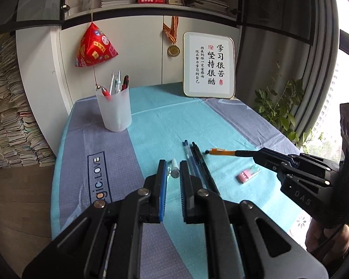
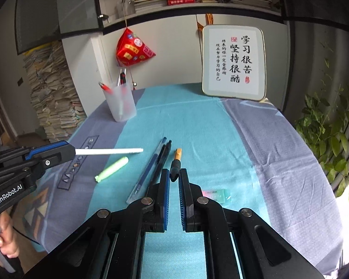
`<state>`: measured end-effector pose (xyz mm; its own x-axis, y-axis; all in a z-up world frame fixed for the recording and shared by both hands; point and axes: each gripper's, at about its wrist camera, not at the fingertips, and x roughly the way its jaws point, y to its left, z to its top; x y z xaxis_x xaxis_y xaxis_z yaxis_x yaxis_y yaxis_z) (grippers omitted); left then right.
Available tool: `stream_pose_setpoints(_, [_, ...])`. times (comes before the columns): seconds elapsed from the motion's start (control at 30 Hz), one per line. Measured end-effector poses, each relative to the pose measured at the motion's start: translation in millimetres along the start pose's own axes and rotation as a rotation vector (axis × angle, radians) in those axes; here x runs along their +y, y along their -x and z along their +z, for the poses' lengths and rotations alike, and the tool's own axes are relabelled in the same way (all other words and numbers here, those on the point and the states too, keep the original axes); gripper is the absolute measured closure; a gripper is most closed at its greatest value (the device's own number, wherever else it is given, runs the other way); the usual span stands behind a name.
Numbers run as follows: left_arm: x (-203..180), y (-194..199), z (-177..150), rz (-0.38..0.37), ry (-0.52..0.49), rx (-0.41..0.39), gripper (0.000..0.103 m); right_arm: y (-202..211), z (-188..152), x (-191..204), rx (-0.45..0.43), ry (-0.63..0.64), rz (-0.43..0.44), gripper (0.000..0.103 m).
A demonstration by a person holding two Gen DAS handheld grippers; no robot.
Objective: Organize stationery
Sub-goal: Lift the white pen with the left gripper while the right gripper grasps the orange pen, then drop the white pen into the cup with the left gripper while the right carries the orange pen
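Over a teal-and-grey tablecloth [image 2: 197,121], the left gripper [image 2: 73,151] clamps a white pen [image 2: 109,151] and the right gripper [image 2: 173,174] an orange-and-black pen [image 2: 176,160]; each should drop tip-down into the frosted cup [image 2: 122,102].

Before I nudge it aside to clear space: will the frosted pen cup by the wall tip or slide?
The frosted pen cup looks like thin, light plastic, so it probably slides on the tablecloth. It is tall, with pens leaning above its rim, so a high push may tip it.
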<state>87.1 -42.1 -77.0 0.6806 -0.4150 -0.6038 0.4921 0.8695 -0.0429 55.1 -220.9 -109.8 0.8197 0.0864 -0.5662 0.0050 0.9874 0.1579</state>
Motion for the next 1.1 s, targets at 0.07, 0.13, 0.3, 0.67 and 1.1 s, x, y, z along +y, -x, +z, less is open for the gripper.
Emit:
stream_pose_setpoints(0.07, [2.3,1.8,5.5,0.004,0.002,-0.01,0.095,5.5,8.8,0.0,-0.022,0.005,-0.005,0.094])
stream_pose_setpoints(0.13, [5.4,2.9,9.9,-0.002,0.009,-0.015,0.095,9.8,16.4,0.2,-0.045,0.002,-0.009,0.094])
stream_pose_setpoints(0.3, [10.6,11.9,22.4,-0.005,0.024,-0.048,0.095,18.8,31.2,0.7,-0.082,0.001,0.01,0.095])
stream_pose_setpoints(0.67, [31.6,44.9,64.3,0.009,0.005,-0.144,0.095,35.5,63.1,22.3,-0.158,0.055,0.014,0.095])
stream_pose_setpoints(1.1, [70.9,36.6,128.3,0.106,-0.002,-0.212,0.095,18.4,140.2,55.9,-0.257,0.099,0.088,0.095])
